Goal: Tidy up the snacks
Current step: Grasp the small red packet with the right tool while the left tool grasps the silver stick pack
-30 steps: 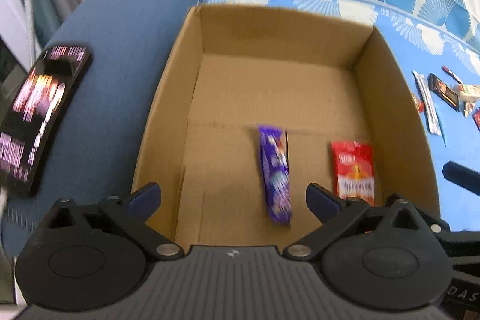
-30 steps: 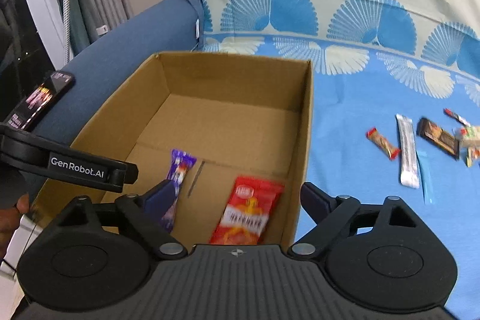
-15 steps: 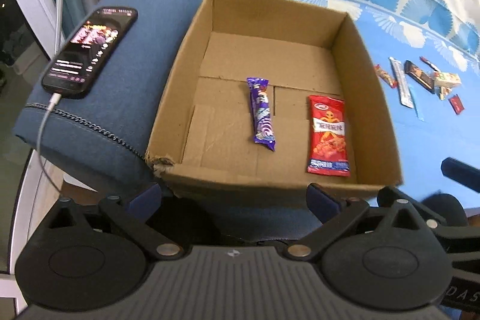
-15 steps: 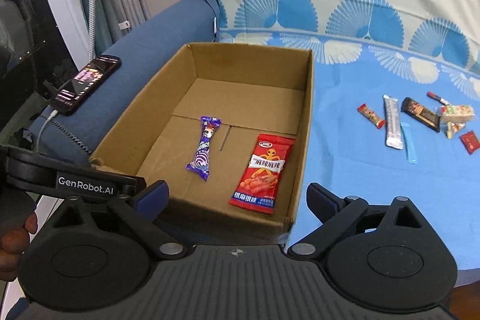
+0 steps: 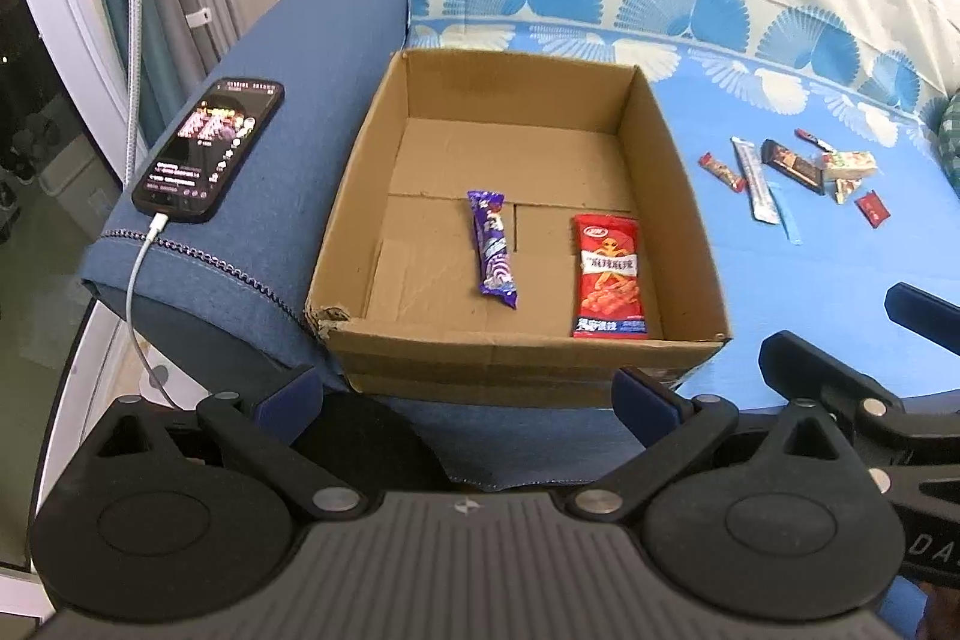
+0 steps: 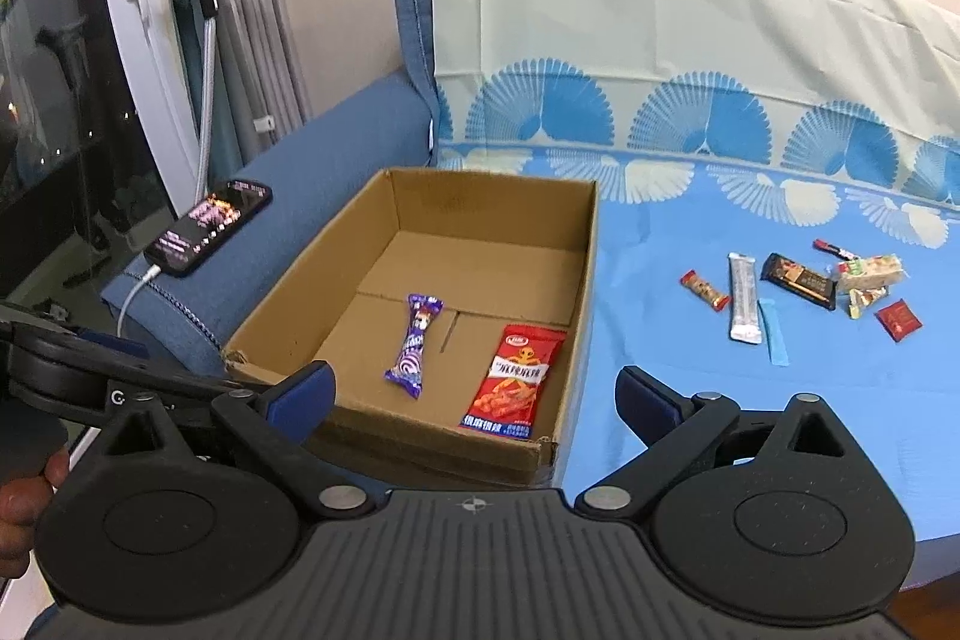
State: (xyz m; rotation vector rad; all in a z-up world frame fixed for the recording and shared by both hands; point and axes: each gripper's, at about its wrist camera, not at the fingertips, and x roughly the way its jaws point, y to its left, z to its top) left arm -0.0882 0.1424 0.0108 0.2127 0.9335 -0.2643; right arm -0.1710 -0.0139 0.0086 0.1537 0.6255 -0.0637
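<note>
Change since a second ago: both grippers are backing up and away from the cardboard box (image 5: 522,340), so the whole box and the sofa arm are now showing where only the box floor was filling the views.
Purple bar (image 5: 493,249): lying flat on the box floor, around the middle, nearer the front wall than the back.
Red packet (image 5: 609,277): lying flat on the box floor beside the purple bar, close to the right wall, its lower end almost at the front wall.
Cardboard box: sitting at the left end of the blue sofa cover (image 6: 750,388), against the sofa arm (image 5: 288,148); most of its floor is still bare.
Loose snacks (image 6: 798,289): a small cluster is waiting on the cover, well apart from the box, toward the cover's right edge.
Left gripper (image 5: 468,397): fingers spread wide, holding nothing, hovering before the box's front wall.
Right gripper (image 6: 477,394): fingers spread wide, nothing between them, hanging over the box's front right corner.
Phone (image 5: 209,151): resting on the sofa arm, charging by a cable, not part of the job.
Progress: by my reading, two snacks are boxed and the larger share is still outside; the work is at an early stage.
</note>
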